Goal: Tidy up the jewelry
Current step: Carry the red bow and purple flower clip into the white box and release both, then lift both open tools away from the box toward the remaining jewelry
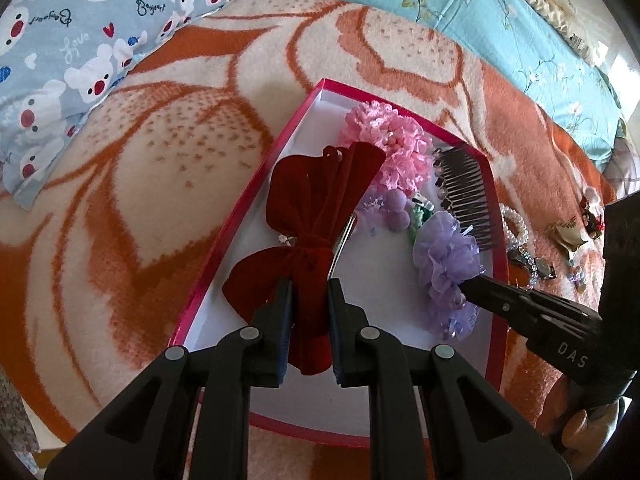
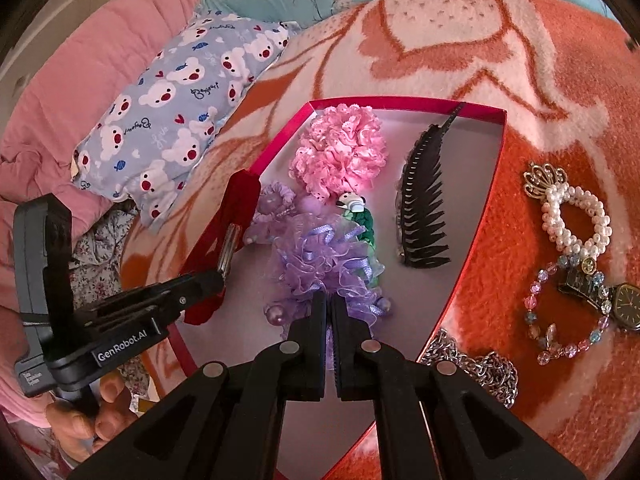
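Sorting about half done: pink-rimmed white cardboard box (image 2: 476, 184) on the bed already holding scrunchies and dark comb (image 2: 420, 204), left tongs (image 1: 310, 284) clamped on dark red velvet bow (image 1: 320, 200), right tongs (image 2: 329, 300) pinching lilac organza scrunchie (image 2: 316, 256), pearl bracelet (image 2: 576, 216), gold-faced watch (image 2: 628, 304) and steel chain (image 2: 480, 368) left outside.

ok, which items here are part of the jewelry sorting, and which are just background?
Job items:
red box
red velvet bow in the left gripper
purple organza flower in the right gripper
pink scrunchie
black comb
pearl bracelet
watch
bead bracelet
silver chain

Background:
bear-print pillow
orange blanket
pink quilt
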The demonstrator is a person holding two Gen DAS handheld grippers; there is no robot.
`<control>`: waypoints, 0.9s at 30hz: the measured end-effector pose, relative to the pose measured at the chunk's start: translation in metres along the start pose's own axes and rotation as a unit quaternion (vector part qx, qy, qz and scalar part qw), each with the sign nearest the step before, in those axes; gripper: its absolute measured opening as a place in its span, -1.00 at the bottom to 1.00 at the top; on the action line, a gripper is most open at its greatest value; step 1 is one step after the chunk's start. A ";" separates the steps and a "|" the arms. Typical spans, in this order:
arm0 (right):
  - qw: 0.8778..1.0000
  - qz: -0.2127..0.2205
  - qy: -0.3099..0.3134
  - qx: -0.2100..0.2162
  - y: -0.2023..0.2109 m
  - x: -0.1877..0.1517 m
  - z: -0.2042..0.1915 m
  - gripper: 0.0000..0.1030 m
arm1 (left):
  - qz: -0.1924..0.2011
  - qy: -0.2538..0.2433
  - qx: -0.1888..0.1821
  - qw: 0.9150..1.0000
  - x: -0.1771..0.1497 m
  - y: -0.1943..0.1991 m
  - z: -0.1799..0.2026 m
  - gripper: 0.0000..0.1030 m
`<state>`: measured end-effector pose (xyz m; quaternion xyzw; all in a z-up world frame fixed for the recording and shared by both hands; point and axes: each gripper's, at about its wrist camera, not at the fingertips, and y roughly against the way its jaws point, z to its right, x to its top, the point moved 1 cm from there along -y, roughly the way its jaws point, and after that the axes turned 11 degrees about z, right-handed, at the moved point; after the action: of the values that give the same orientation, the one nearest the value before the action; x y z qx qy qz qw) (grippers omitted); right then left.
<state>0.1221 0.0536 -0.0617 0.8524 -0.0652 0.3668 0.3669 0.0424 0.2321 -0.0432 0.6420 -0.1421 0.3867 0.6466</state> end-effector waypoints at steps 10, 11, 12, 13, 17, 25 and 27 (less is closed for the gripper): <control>1.000 0.004 -0.015 0.003 0.004 -0.001 0.003 -0.81 | -0.004 -0.004 0.002 1.000 -0.003 -0.003 0.000 -0.72; 1.000 0.004 -0.017 0.004 0.004 -0.001 0.004 -0.79 | -0.004 -0.005 0.002 1.000 -0.004 -0.003 0.000 -0.72; 1.000 0.004 -0.018 0.004 0.004 -0.001 0.003 -0.78 | -0.003 -0.006 0.003 1.000 -0.004 -0.003 0.000 -0.72; 1.000 0.005 -0.019 0.005 0.004 -0.001 0.003 -0.73 | -0.003 -0.006 0.003 1.000 -0.004 -0.003 0.001 -0.72; 1.000 0.009 -0.021 0.004 0.008 -0.001 0.003 -0.58 | -0.002 -0.003 0.004 1.000 -0.005 -0.002 0.001 -0.70; 0.999 0.017 -0.028 0.004 0.016 0.001 0.005 -0.33 | 0.009 0.009 0.006 1.000 -0.001 0.008 -0.003 -0.24; 0.999 0.019 -0.029 0.006 0.018 0.001 0.005 -0.32 | 0.009 0.008 0.007 1.000 -0.001 0.010 -0.003 -0.24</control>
<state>0.1188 0.0375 -0.0531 0.8635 -0.0898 0.3492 0.3528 0.0345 0.2338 -0.0372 0.6419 -0.1402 0.3989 0.6397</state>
